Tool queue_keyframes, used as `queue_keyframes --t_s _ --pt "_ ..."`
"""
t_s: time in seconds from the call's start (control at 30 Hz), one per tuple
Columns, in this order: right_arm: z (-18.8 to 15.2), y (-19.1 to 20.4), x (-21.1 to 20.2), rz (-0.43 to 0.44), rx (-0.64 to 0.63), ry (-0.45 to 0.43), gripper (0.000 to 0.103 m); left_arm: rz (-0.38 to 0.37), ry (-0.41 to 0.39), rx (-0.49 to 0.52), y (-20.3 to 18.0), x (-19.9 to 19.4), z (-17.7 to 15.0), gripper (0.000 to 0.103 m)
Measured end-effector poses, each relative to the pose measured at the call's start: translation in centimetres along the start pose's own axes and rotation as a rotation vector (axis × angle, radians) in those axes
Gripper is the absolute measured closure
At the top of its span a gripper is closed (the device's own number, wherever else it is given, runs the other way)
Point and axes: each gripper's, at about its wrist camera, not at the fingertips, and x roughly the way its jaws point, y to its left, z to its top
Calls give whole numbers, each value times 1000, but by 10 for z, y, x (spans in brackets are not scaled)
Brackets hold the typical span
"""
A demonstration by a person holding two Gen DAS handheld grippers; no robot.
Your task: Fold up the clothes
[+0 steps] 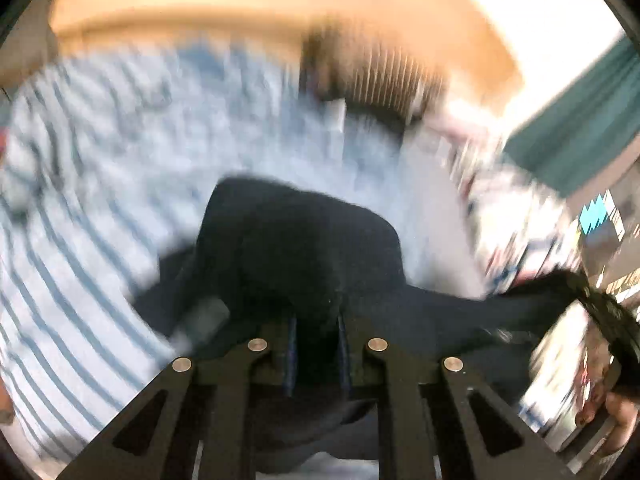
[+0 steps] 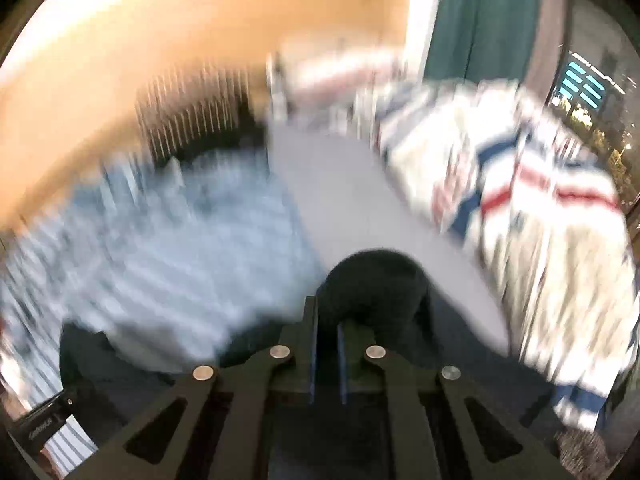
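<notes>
A dark navy garment bulges up over the fingertips of my left gripper, which is shut on a bunched fold of it. From there the cloth stretches right towards a black gripper body held by a hand. In the right wrist view the same dark garment humps over my right gripper, whose jaws stand close together, shut on the cloth. The garment hangs away to the lower left, where part of the other gripper shows. Both views are badly blurred.
A blue-and-white striped sheet lies below on the left, next to a plain grey surface. A heap of white clothes with red and blue bands lies on the right. Behind are a dark striped item and a teal curtain.
</notes>
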Motion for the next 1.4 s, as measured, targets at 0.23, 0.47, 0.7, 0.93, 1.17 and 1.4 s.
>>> queue_keyframes --t_s 0.23,0.47,0.7,0.93,1.17,1.4 --pt "91 0 -109 158 204 -276 31 -88 -268 -228 22 -112 102 24" --pt "40 33 -49 246 217 3 13 -42 -166 -275 61 -85 72 23" --pt "-46 32 33 169 196 250 16 107 107 -295 116 4 -2 23" --pt "-143 76 89 185 -54 449 22 123 296 -321 129 84 -58 26" --pt "-218 164 134 145 -443 506 25 76 262 -392 149 87 -68 26" --pt "-199 128 126 169 -242 457 97 -21 223 -445 156 96 -46 26"
